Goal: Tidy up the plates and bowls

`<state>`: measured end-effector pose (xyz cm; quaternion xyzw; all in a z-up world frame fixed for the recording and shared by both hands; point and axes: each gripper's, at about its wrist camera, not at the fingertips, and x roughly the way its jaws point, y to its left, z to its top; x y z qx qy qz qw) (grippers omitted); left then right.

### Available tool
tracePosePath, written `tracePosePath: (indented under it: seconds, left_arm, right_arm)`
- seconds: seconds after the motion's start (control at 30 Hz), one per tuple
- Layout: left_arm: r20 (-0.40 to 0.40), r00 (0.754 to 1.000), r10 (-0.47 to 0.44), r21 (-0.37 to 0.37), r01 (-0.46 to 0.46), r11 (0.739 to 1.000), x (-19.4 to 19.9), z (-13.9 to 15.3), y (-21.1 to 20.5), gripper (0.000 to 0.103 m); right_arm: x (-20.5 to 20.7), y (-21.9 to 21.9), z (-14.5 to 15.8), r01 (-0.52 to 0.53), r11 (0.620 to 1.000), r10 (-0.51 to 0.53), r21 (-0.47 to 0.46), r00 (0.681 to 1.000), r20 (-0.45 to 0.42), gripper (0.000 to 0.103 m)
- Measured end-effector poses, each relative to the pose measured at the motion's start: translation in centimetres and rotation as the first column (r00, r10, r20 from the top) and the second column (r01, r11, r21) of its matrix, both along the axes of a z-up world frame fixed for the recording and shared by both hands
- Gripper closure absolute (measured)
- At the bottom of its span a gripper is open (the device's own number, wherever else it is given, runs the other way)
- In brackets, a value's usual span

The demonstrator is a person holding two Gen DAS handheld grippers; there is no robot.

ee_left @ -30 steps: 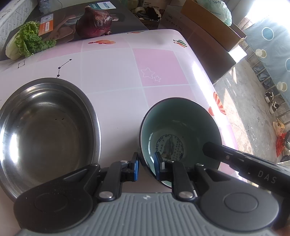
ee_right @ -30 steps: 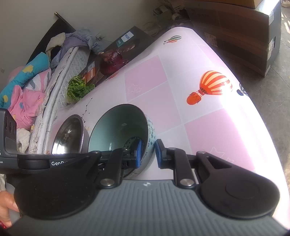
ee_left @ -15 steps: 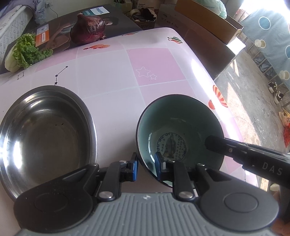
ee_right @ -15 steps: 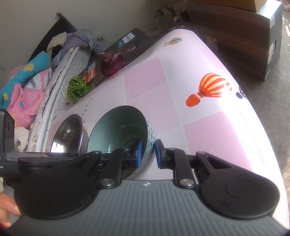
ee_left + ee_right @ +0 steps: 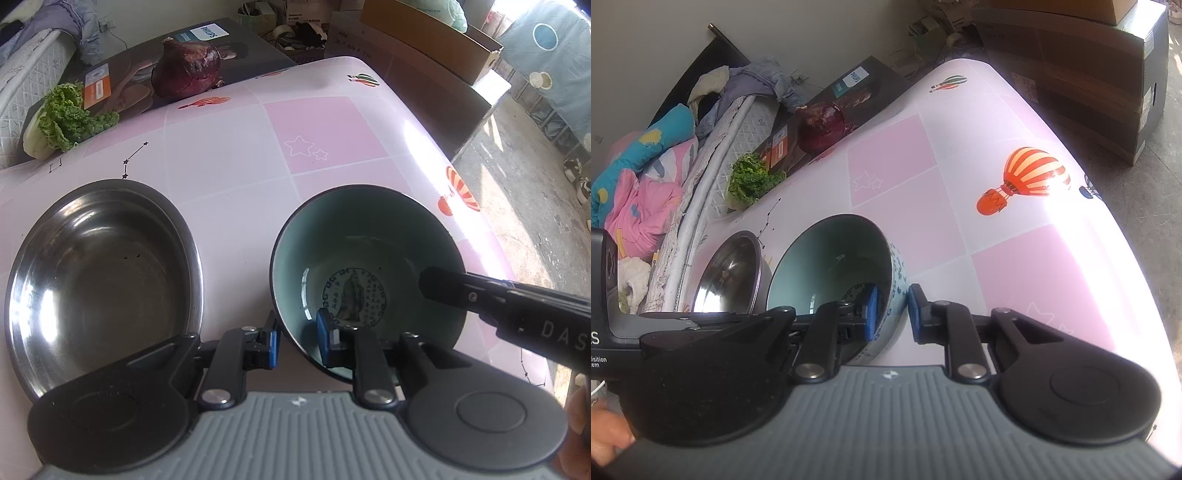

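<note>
A ceramic bowl (image 5: 362,236), teal inside with a printed figure at its bottom, is tilted over the pink checked table (image 5: 314,125). My left gripper (image 5: 298,341) is shut on its near rim, one blue pad inside and one outside. My right gripper (image 5: 891,312) is shut on the opposite wall of the same bowl (image 5: 831,258); one of its fingers (image 5: 443,286) reaches into the bowl from the right. An empty steel bowl (image 5: 103,273) stands on the table just left of it, also visible as the steel bowl (image 5: 727,266) in the right wrist view. The bowl's underside is hidden.
A red onion (image 5: 188,68) and a lettuce (image 5: 70,118) lie at the table's far side on a dark flat box (image 5: 240,48). Cardboard boxes (image 5: 424,33) stand beyond the far right corner. Bedding (image 5: 639,184) is piled left of the table. The table's right edge drops to concrete floor (image 5: 524,206).
The left gripper has rolled and tipped a little, so both bowls sit lower in its view. Both grippers stay closed on the ceramic bowl. The right wrist view is nearly unchanged.
</note>
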<state>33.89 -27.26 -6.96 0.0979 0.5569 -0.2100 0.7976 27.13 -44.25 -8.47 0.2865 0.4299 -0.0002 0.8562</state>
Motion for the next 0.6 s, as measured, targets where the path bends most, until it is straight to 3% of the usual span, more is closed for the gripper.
tracePosePath:
  seconds: [0.6]
  left_arm:
    - [0.045, 0.999, 0.001, 0.004, -0.002, 1.0, -0.76, 0.72, 0.09, 0.081]
  right_arm:
    - [0.55, -0.01, 0.08, -0.003, 1.0, 0.003, -0.016, 1.0, 0.011, 0.087]
